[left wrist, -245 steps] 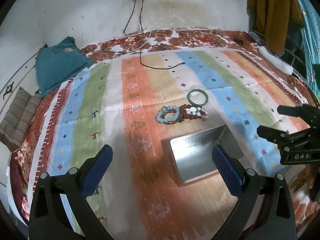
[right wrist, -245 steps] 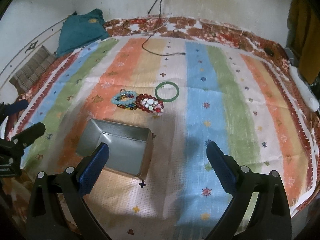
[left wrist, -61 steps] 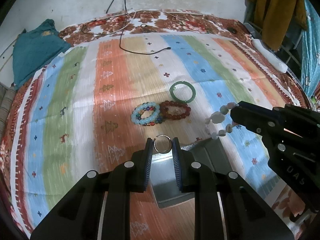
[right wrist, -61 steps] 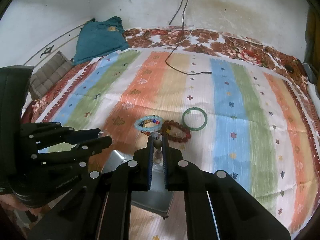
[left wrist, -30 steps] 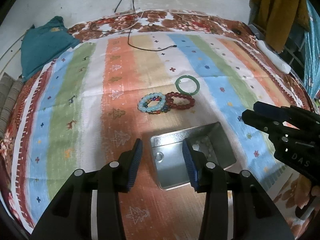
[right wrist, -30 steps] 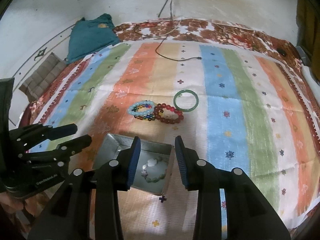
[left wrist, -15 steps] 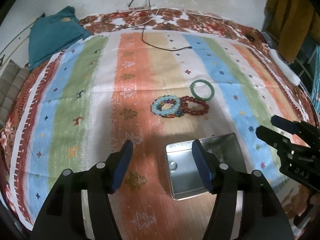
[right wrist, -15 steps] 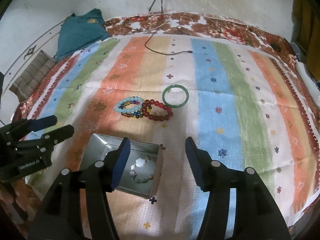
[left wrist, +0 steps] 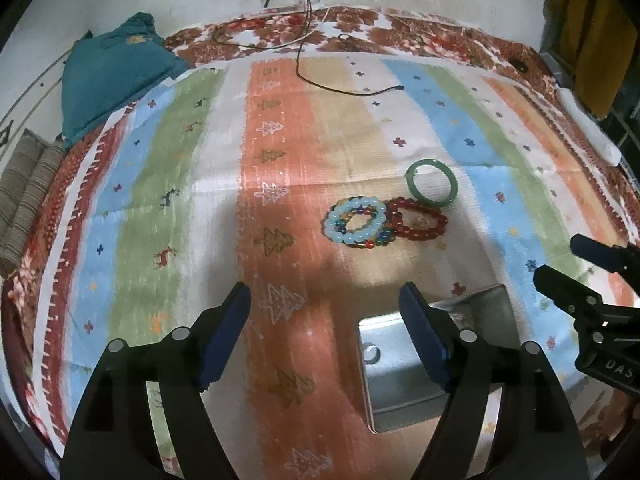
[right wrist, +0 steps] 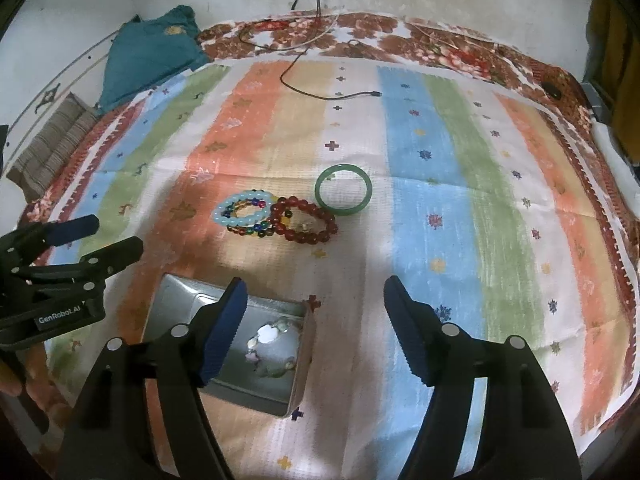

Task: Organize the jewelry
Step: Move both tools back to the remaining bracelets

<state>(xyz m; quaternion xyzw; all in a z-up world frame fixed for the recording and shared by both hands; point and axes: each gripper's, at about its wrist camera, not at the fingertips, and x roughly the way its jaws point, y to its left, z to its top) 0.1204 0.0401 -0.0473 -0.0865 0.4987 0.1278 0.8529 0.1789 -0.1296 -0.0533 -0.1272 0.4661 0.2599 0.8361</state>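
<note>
L gripper (left wrist: 324, 304) & R gripper (right wrist: 314, 296) fingers spread, empty; tin (right wrist: 172, 300) near cloth's front edge held pale bracelet (right wrist: 272, 344), ring (left wrist: 370, 353).

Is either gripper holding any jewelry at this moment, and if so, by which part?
Nothing is held. The left gripper and the right gripper are both open and empty.

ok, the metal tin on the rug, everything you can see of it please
The tin is a rectangular, open-topped, silvery metal box with low walls and rounded corners; no lid is in view. It sits flat on the striped rug, nearest the cameras, apart from the three bracelets beyond it. Inside, a pale beaded bracelet lies at one end and a small metal ring at the other. Nothing grips it: both hand-held grippers are open, the left hand-held gripper and right hand-held gripper each partly overlapping it in their own views.
</note>
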